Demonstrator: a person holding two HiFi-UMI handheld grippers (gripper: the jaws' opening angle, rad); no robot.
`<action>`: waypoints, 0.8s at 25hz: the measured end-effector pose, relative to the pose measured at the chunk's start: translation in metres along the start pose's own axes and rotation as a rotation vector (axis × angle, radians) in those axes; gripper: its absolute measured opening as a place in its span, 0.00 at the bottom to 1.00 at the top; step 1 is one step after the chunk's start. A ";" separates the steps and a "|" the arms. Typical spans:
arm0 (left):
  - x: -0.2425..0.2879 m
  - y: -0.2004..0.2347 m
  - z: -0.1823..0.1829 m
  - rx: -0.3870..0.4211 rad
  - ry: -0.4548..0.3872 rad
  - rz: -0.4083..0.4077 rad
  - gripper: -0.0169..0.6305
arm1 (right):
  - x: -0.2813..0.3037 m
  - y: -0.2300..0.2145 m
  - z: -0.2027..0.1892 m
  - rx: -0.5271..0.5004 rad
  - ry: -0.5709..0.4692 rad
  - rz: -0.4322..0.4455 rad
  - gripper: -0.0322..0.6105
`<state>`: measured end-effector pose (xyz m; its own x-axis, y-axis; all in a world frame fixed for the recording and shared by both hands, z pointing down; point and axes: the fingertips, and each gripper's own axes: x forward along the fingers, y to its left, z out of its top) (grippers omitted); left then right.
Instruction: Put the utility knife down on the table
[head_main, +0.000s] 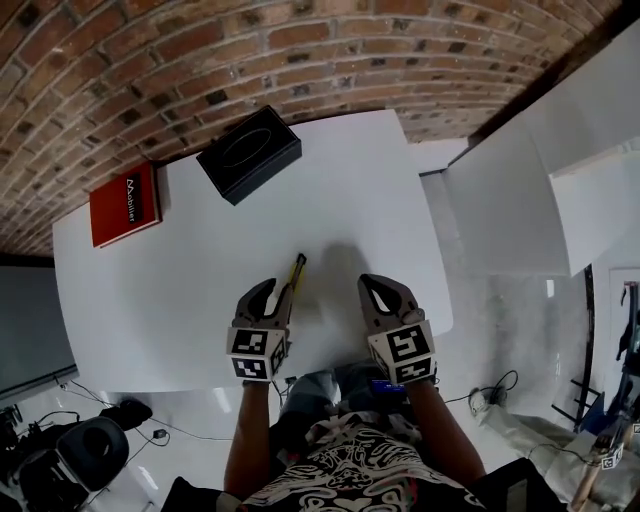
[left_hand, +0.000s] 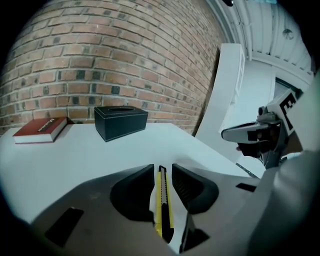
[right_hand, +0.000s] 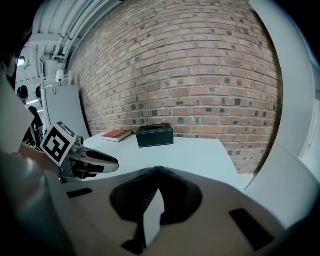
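Observation:
The yellow and black utility knife (head_main: 296, 276) lies on the white table (head_main: 180, 300) near its front edge, pointing away from me. In the left gripper view the knife (left_hand: 162, 200) runs straight between the jaws, with a thin strip of table showing on each side of it. My left gripper (head_main: 272, 293) (left_hand: 162, 167) is open a little around the knife. My right gripper (head_main: 385, 292) (right_hand: 158, 169) hovers a short way to the knife's right, shut, its tips touching with nothing between them.
A black box (head_main: 249, 153) stands at the table's far edge and a red book (head_main: 126, 203) lies at the far left, both by the brick wall. The table's right edge (head_main: 437, 270) drops to the floor, beside a white panel (head_main: 520, 190).

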<state>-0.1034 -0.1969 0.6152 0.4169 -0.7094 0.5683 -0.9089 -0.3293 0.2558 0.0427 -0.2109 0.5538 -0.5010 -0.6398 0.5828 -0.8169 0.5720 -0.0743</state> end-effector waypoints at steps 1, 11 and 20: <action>-0.005 0.000 0.006 -0.005 -0.019 0.001 0.19 | -0.003 0.003 0.004 -0.005 -0.011 -0.002 0.05; -0.053 -0.011 0.068 0.010 -0.229 -0.009 0.06 | -0.039 0.020 0.040 -0.005 -0.135 -0.059 0.05; -0.098 -0.017 0.111 0.033 -0.340 -0.030 0.05 | -0.069 0.036 0.074 -0.005 -0.244 -0.104 0.05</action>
<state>-0.1279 -0.1909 0.4686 0.4265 -0.8645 0.2662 -0.8980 -0.3693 0.2394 0.0265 -0.1844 0.4513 -0.4693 -0.7996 0.3747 -0.8662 0.4993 -0.0196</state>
